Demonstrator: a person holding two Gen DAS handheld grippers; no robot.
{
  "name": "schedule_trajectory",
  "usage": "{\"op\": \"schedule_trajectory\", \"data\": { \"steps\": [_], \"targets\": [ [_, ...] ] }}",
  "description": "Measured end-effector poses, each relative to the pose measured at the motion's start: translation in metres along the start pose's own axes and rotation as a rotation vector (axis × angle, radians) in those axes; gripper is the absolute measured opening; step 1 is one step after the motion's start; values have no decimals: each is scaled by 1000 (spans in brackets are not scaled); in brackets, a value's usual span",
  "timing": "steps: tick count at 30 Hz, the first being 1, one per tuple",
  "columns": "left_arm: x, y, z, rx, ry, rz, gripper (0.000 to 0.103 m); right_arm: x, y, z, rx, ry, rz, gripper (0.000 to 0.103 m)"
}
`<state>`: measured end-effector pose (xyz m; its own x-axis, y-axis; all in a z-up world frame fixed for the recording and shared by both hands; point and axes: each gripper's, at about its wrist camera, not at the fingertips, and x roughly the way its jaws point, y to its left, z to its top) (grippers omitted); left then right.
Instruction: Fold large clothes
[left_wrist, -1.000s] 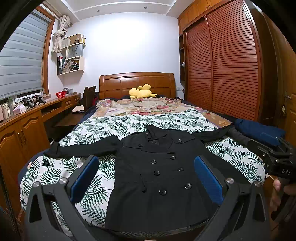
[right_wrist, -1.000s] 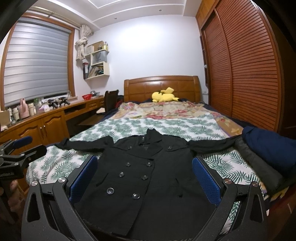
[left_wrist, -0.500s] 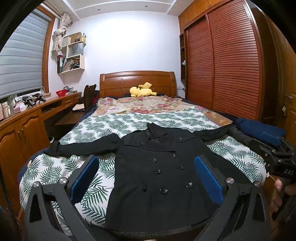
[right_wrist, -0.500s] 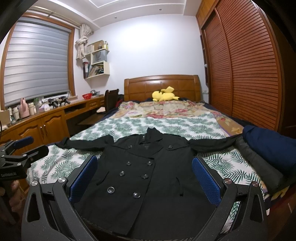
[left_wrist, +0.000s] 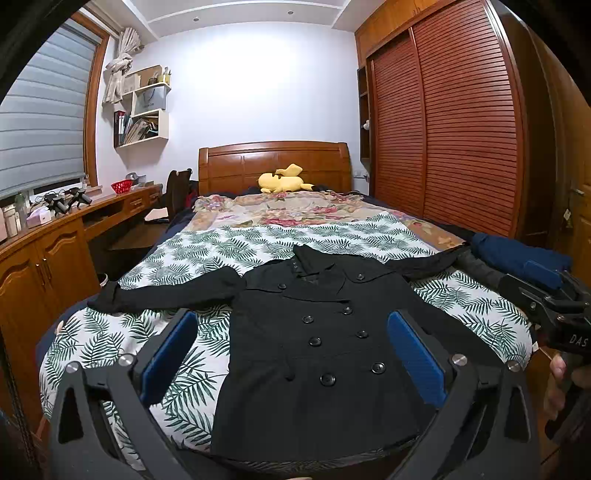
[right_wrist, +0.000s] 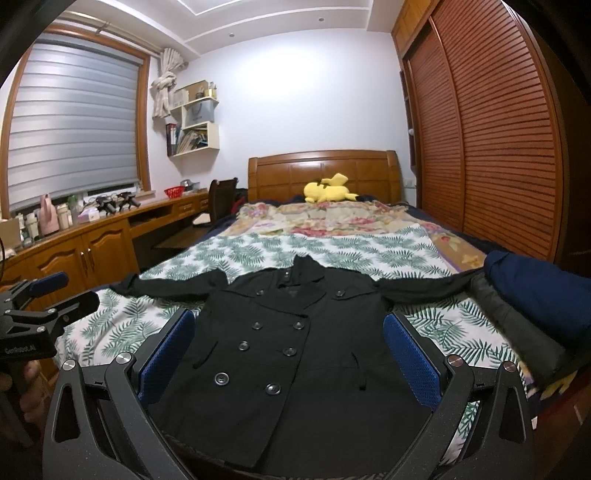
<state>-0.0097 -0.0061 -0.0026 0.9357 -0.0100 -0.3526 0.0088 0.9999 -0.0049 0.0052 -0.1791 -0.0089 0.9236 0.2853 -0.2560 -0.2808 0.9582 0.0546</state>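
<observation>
On leaf-print bedspread (left_wrist: 258, 243): flat black double-breasted coat (left_wrist: 317, 354); sleeves spread.

Both the left claw (left_wrist: 291, 354) and the right claw (right_wrist: 288, 354) hover level, jaws spread wide, gripping nothing.

black coat (left_wrist: 317, 354) | buttoned, flat, face-up | sleeves spread | on bed

Coat (left_wrist: 314, 350) on bed (left_wrist: 110, 343), perhaps centred
</observation>
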Motion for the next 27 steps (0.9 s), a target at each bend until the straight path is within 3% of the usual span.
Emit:
{"op": "schedule_trajectory", "data": {
  "steps": [15,27],
  "targets": [
    [19,11,-10,-10,46,6,103,8,13,-12,-24,28,15,103],
    [59,51,-25,-49,117,62,103,84,27,-26,-80,116,146,103]
  ]
}}
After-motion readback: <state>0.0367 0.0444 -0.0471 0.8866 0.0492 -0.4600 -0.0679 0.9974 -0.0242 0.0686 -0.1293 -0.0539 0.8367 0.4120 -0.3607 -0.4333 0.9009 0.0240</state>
